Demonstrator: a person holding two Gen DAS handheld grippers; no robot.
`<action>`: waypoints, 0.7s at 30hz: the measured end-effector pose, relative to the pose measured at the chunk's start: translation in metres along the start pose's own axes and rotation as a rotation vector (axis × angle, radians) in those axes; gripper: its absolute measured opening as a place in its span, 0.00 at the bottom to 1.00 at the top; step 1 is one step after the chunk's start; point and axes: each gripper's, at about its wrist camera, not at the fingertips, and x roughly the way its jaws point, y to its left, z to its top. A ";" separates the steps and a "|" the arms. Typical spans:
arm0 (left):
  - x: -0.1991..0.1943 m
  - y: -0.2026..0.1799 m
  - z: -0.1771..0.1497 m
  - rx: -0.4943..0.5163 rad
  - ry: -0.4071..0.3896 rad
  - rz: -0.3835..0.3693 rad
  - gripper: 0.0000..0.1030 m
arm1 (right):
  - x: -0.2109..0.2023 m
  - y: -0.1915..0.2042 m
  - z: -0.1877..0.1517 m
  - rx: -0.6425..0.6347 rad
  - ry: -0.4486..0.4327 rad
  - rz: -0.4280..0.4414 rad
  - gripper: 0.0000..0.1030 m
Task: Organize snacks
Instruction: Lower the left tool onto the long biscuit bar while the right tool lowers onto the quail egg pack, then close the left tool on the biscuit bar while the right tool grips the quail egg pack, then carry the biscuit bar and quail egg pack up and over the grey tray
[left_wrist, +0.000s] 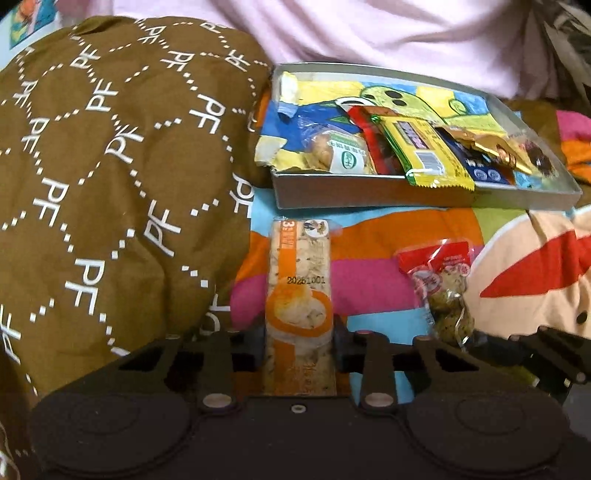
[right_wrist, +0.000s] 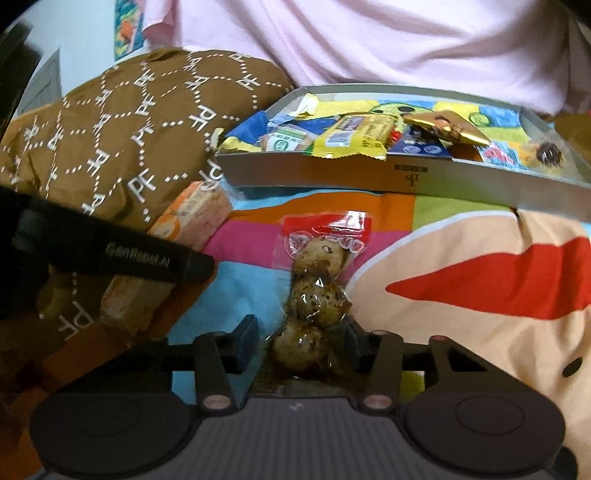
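The wide colourful cartoon-print bedspread (left_wrist: 388, 236) carries everything, and its softness is the first risk: either snack could sink or slide as the jaws bite, so a grip may land off centre. Against it on the left bulges the big brown quilted cushion printed with white "PF" letters (left_wrist: 110, 166), which crowds the left hand's side and would snag a lift that swings that way. Beyond the snacks lies the shallow grey rectangular cardboard tray (left_wrist: 369, 192), touching the cushion at its left corner and already holding a row of wrapped snacks over a bright drawing; a yellow-green wrapper (left_wrist: 436, 162) hangs over its near wall, so a packet dropped at that edge could knock it out or fail to clear the rim.

The long orange-and-white rice cracker bar in clear wrap (left_wrist: 299, 295) lies lengthwise on the bedspread just in front of the tray. The left gripper (left_wrist: 300, 343) has its pads pressed against the bar's near end on both sides; held so far from the middle, the bar may droop or twist free.

The smaller red-topped clear pouch of three brown speckled quail eggs (right_wrist: 317, 291) lies to the bar's right. The right gripper (right_wrist: 301, 345) straddles the nearest egg, one pad touching the wrap, the other just beside it, not yet clamped. The slick film and round egg could squirt out.
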 end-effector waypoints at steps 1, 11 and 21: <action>-0.001 0.000 0.000 -0.017 0.000 -0.002 0.34 | -0.002 0.004 0.000 -0.038 -0.003 -0.012 0.45; -0.023 -0.001 0.006 -0.138 -0.078 -0.015 0.34 | -0.021 0.035 -0.004 -0.356 -0.112 -0.204 0.43; -0.044 -0.017 0.025 -0.158 -0.172 0.017 0.34 | -0.045 0.024 0.004 -0.345 -0.223 -0.290 0.43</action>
